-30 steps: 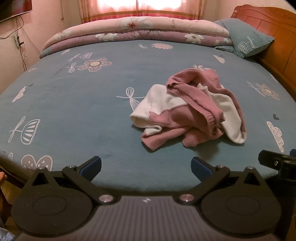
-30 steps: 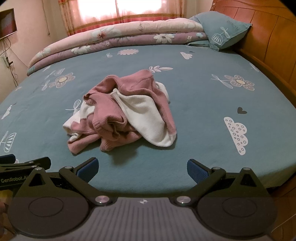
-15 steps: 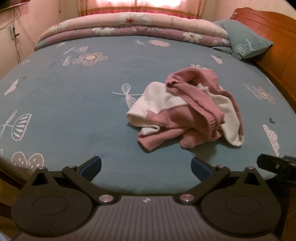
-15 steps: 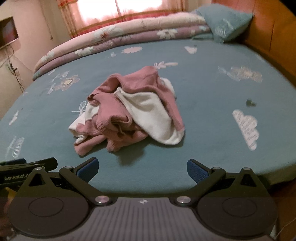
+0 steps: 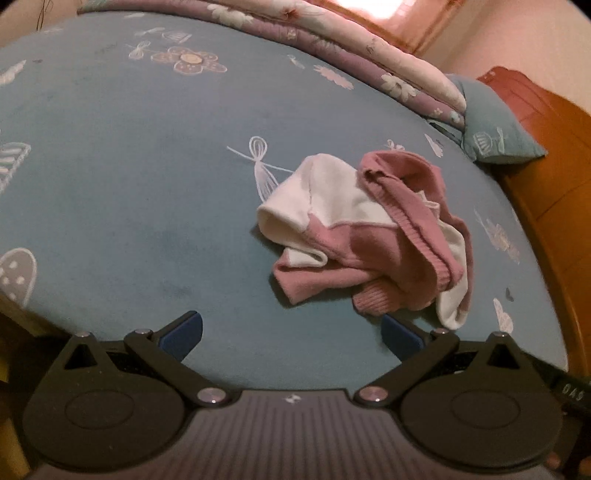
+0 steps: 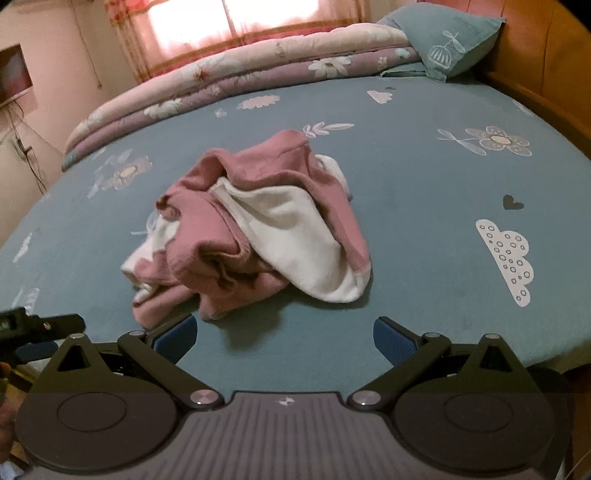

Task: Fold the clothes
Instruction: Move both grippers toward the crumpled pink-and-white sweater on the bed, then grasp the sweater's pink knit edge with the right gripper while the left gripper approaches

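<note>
A crumpled pink and white sweater (image 5: 373, 236) (image 6: 255, 229) lies in a heap on the blue patterned bed sheet (image 5: 129, 184) (image 6: 424, 206). My left gripper (image 5: 291, 334) is open just in front of the heap, its right fingertip close to a pink cuff, nothing between its fingers. My right gripper (image 6: 284, 334) is open too, held low before the heap's near edge, its left fingertip near a pink sleeve end. The tip of the left gripper (image 6: 40, 325) shows at the left edge of the right wrist view.
A folded floral quilt (image 6: 229, 85) (image 5: 351, 48) lies across the far side of the bed, with a blue pillow (image 6: 447, 40) (image 5: 495, 136) beside it. A wooden headboard (image 5: 546, 155) runs along the right. Curtained window (image 6: 229, 22) behind.
Both grippers have moved in closer to the sweater. The left wrist view has tilted and swung, so the heap now sits right of centre. The sweater has not moved.
</note>
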{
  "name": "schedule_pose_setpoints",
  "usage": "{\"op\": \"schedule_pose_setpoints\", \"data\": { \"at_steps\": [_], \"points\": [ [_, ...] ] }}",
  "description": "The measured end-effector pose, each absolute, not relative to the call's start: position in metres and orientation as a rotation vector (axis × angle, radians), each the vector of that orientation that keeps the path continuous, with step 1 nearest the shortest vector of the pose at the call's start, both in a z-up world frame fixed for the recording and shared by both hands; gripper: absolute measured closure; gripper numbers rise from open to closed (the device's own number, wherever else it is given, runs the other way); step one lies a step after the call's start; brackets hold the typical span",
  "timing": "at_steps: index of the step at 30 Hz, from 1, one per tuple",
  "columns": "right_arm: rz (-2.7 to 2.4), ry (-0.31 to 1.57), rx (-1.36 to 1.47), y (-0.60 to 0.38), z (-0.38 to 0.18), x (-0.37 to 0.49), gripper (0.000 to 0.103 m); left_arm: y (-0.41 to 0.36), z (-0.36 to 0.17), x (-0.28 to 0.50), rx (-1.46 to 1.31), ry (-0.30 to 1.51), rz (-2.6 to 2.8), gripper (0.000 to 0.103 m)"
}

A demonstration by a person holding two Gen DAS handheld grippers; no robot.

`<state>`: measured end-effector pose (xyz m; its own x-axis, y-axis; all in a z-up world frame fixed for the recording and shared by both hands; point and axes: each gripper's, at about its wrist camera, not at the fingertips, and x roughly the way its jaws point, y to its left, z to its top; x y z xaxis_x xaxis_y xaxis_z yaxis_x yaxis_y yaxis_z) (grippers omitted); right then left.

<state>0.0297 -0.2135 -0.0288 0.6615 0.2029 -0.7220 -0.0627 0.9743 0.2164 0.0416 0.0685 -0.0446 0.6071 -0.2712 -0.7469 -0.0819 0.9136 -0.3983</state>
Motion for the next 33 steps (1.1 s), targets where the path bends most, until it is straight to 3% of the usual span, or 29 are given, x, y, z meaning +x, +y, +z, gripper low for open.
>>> {"op": "schedule_pose_setpoints", "data": {
  "at_steps": [6, 11, 15, 18, 21, 25, 27, 33],
  "points": [
    [0.227, 0.766, 0.237, -0.221, -0.041, 0.038, 0.000, 0.070, -0.056, 0.059, -0.430, 0.913, -0.136, 0.001],
    [0.232, 0.738, 0.214, -0.224, -0.048, 0.049, 0.000, 0.059, -0.052, 0.062, -0.368, 0.746, -0.220, 0.001],
    [0.240, 0.747, 0.239, -0.230, -0.052, 0.057, 0.000, 0.042, -0.055, 0.076, -0.297, 0.816, -0.235, 0.001],
    [0.260, 0.715, 0.194, -0.229, -0.048, 0.061, 0.001, 0.035, -0.055, 0.077, -0.274, 0.767, -0.231, 0.001],
    [0.270, 0.613, 0.121, -0.225, -0.034, 0.063, 0.009, 0.029, -0.054, 0.077, -0.219, 0.752, -0.230, 0.001],
    [0.361, 0.440, 0.046, -0.222, -0.010, 0.073, 0.011, 0.026, -0.052, 0.079, -0.158, 0.740, -0.231, 0.001],
    [0.355, 0.452, -0.078, -0.208, 0.002, 0.088, 0.013, 0.025, -0.052, 0.078, -0.111, 0.735, -0.243, 0.001],
    [0.425, 0.498, -0.426, -0.149, 0.009, 0.139, 0.037, 0.027, -0.056, 0.076, -0.037, 0.716, -0.278, 0.001]
  ]
}}
